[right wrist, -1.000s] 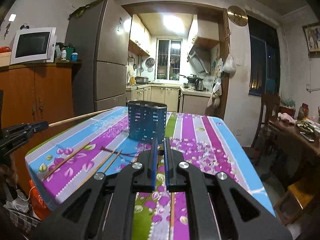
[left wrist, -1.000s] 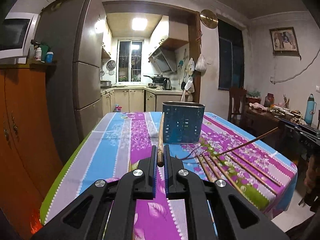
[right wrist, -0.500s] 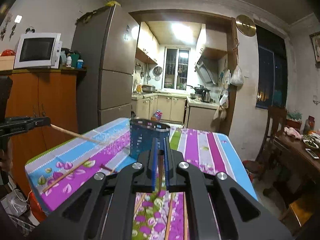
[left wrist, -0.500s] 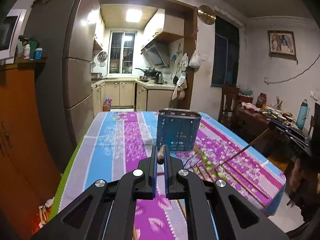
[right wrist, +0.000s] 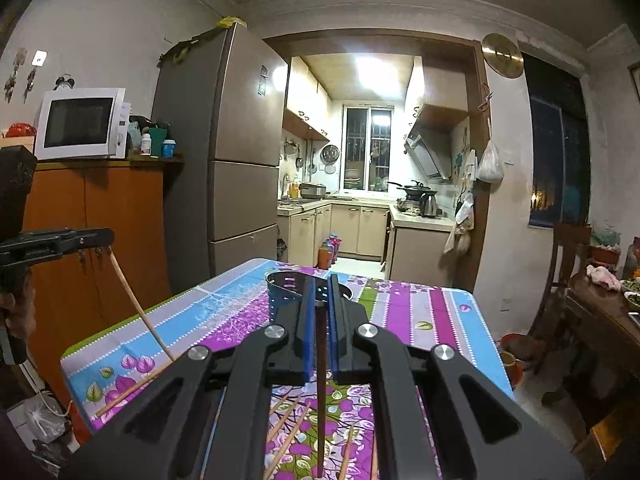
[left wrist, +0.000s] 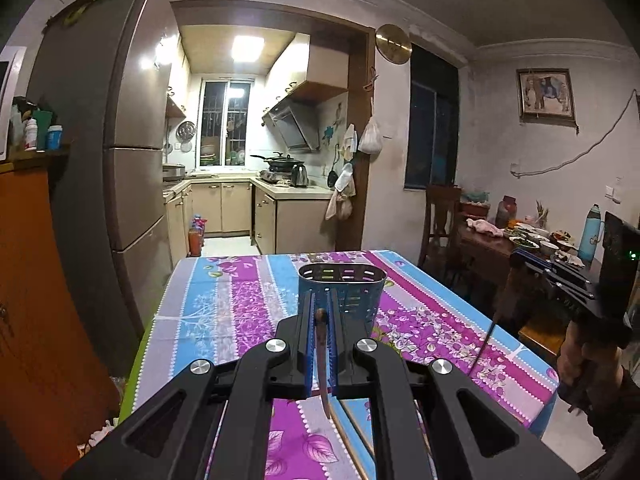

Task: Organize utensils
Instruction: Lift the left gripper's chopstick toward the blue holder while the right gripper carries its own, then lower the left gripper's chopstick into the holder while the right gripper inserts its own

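Chopsticks [right wrist: 280, 424] loose, apparently right-view only.

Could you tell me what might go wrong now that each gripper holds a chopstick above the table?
1. Each chopstick hangs steeply from its top end in the left gripper and right gripper; it may swing or slip.
2. The holder has a narrow mouth; a swinging tip might miss or tip it.
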Action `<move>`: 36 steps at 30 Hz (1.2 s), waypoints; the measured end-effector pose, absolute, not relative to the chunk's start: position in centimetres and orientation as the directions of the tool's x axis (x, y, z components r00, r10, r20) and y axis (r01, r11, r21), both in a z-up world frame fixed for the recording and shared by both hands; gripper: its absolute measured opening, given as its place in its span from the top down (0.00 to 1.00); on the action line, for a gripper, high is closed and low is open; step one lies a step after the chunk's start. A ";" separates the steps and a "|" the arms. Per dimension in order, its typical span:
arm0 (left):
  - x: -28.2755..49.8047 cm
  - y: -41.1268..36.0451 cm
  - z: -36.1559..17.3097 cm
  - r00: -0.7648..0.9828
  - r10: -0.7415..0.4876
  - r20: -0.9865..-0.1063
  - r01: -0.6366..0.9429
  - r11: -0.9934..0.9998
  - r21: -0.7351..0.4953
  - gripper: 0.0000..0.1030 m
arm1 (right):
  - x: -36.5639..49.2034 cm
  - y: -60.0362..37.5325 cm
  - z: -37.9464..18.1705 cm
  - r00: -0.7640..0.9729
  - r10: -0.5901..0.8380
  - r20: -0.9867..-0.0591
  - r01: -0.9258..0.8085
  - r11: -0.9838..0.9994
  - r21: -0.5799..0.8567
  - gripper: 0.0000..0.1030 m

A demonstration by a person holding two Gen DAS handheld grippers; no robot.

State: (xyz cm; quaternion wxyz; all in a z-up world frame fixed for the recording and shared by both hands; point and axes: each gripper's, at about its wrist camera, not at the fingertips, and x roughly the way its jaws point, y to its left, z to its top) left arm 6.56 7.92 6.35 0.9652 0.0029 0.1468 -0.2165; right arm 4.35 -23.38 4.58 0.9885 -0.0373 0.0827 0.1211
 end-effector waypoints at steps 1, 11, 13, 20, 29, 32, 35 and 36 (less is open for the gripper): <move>6.6 7.9 6.5 0.861 -0.421 -0.285 0.422 0.905 -0.060 0.93 | 4.5 -23.5 4.8 0.954 0.241 -0.175 -0.253 0.967 -0.044 0.95; 10.2 7.3 8.2 0.840 -0.471 -0.270 0.461 0.881 -0.106 0.93 | 6.9 -23.9 7.2 0.938 0.289 -0.193 -0.296 0.955 -0.007 0.95; 11.3 6.9 9.1 0.841 -0.478 -0.255 0.469 0.878 -0.098 0.93 | 7.7 -23.8 8.0 0.937 0.294 -0.190 -0.301 0.954 -0.010 0.95; 15.6 5.7 14.7 0.859 -0.485 -0.166 0.481 0.874 -0.068 0.93 | 11.0 -23.6 12.7 0.948 0.295 -0.124 -0.300 0.953 -0.030 0.95; 23.0 2.1 18.9 0.871 -0.472 -0.136 0.478 0.878 0.017 0.93 | 16.7 -23.0 18.1 0.963 0.271 0.010 -0.270 0.962 -0.034 0.95; 25.9 1.1 17.7 0.866 -0.471 -0.170 0.480 0.877 0.016 0.93 | 19.2 -22.9 17.6 0.966 0.258 0.031 -0.258 0.966 -0.009 0.95; 28.1 0.8 15.0 0.866 -0.458 -0.202 0.470 0.883 0.010 0.93 | 21.6 -23.1 15.9 0.969 0.246 0.020 -0.247 0.968 0.046 0.95; 28.9 0.9 14.1 0.859 -0.466 -0.214 0.475 0.880 -0.008 0.93 | 22.6 -23.3 14.9 0.970 0.243 0.010 -0.243 0.967 0.073 0.95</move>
